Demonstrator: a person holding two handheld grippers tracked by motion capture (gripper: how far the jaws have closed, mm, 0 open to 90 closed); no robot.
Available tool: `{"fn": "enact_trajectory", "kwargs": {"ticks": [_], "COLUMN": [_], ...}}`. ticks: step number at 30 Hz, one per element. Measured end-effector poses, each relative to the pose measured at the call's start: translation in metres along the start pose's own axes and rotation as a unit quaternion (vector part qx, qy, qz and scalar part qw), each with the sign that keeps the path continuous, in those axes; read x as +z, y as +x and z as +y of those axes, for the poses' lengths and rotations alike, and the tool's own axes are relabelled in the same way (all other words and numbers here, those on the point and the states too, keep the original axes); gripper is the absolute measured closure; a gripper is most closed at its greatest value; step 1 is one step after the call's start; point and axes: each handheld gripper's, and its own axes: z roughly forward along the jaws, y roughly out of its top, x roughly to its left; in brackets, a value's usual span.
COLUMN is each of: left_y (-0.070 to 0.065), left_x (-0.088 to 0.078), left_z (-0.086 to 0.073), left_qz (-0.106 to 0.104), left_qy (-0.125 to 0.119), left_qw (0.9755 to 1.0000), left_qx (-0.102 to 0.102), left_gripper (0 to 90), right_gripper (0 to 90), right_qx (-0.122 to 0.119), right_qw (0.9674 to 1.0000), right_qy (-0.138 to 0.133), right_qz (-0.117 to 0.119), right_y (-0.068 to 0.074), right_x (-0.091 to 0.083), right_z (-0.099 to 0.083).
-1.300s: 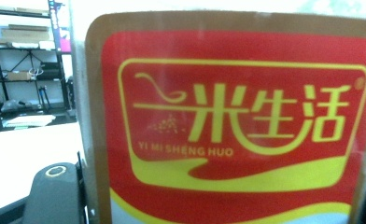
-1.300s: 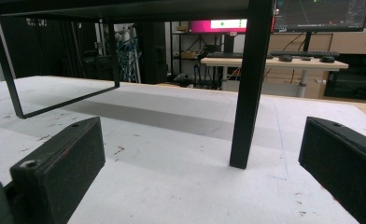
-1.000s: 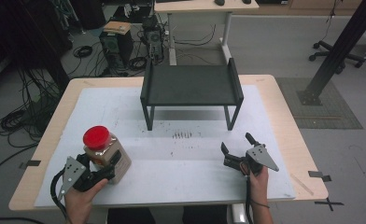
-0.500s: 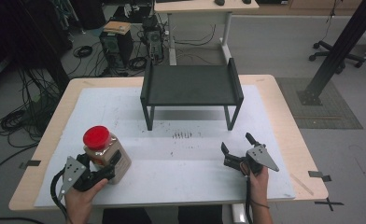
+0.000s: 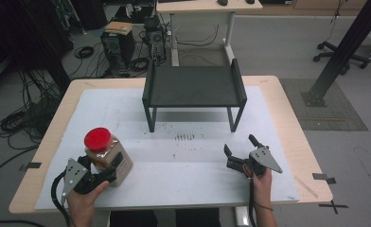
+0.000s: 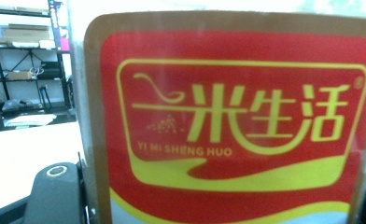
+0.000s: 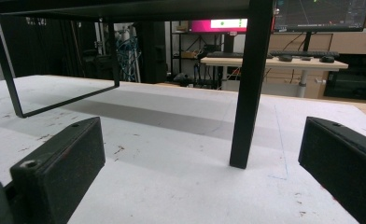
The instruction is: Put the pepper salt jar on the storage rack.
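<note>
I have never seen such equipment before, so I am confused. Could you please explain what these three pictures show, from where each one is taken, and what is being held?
No robot is here: a person holds a hand tool with two black jaws in each hand. The high view looks down from above on a white-covered table. On it stands a black metal rack. The left gripper has its jaws around a jar with a red lid; its own camera sees the jar's red and yellow label very close. The right gripper is open and holds nothing; its camera looks along the table past one leg of the rack.
</note>
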Motion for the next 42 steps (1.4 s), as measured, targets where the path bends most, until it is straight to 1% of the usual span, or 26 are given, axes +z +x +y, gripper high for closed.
{"fn": "enact_trajectory", "kwargs": {"ticks": [7,22,42], "left_y": [-0.0001,-0.0004,-0.0017], "left_x": [-0.0002,-0.0003,-0.0006], "left_z": [-0.0012,-0.0019,-0.0029], "left_qz": [0.000,0.002,0.007], "left_qy": [-0.005,-0.008,-0.014], "left_qw": [1.0000,1.0000,0.9999], "left_qx": [-0.001,-0.002,0.000], "left_gripper": [23.9,24.0,24.4], "right_gripper": [0.4,0.2,0.4], "right_qx": [0.000,0.001,-0.003], "right_qw": [1.0000,1.0000,1.0000], "right_qy": [-0.003,-0.001,0.008], "right_qz": [0.001,-0.001,-0.003], "right_y": [0.0001,0.0001,0.0007], "right_x": [-0.0002,0.0000,0.0013], "right_z": [-0.0001,0.0000,0.0006]}}
